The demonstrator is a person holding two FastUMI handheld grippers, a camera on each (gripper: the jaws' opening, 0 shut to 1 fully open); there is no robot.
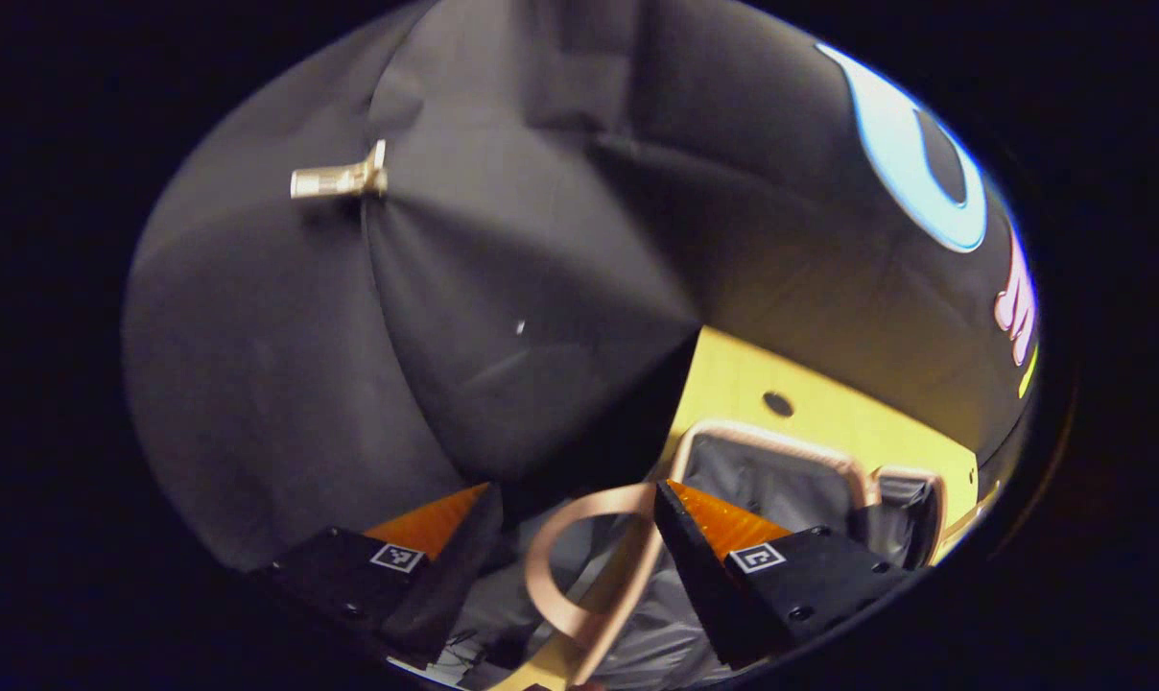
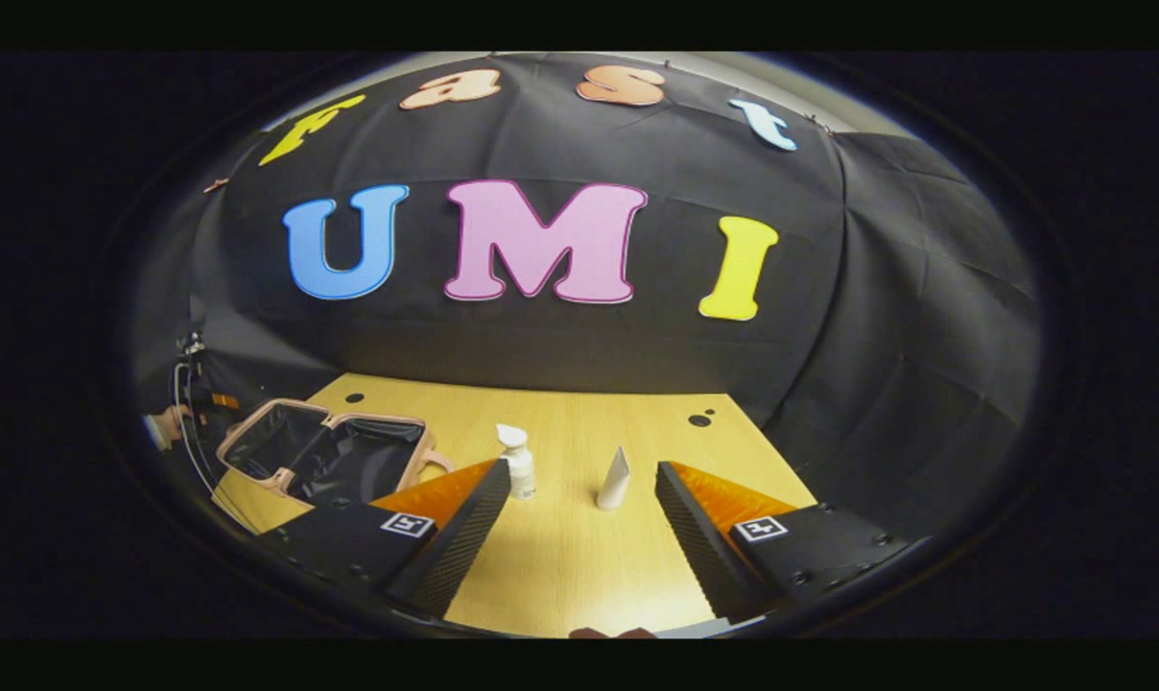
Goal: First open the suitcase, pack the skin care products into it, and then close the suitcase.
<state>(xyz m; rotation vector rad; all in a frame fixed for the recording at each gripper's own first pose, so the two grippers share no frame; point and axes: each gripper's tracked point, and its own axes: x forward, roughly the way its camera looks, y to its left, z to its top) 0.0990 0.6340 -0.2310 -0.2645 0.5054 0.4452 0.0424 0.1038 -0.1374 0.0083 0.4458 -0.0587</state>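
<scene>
The small pink suitcase [image 2: 322, 449] lies open at the table's left, both halves showing dark lining. My left gripper [image 1: 575, 494] hovers open right over it; the suitcase's pink handle loop [image 1: 579, 566] curves up between its fingers without being pressed, and the grey-lined shell [image 1: 781, 485] lies just beyond. A white pump bottle [image 2: 517, 463] and a white tube [image 2: 615, 480] stand upright mid-table. My right gripper [image 2: 579, 475] is open and short of them, the bottle near its left fingertip and the tube between the fingers' line. A hand with the left gripper [image 2: 172, 422] shows behind the suitcase.
The wooden table [image 2: 579, 566] has small dark holes [image 2: 699, 419] near its far edge. Black cloth walls close in on the back and right sides. A metal clip [image 1: 340, 179] pins the cloth above the left gripper. Cables [image 2: 188, 403] hang at the far left.
</scene>
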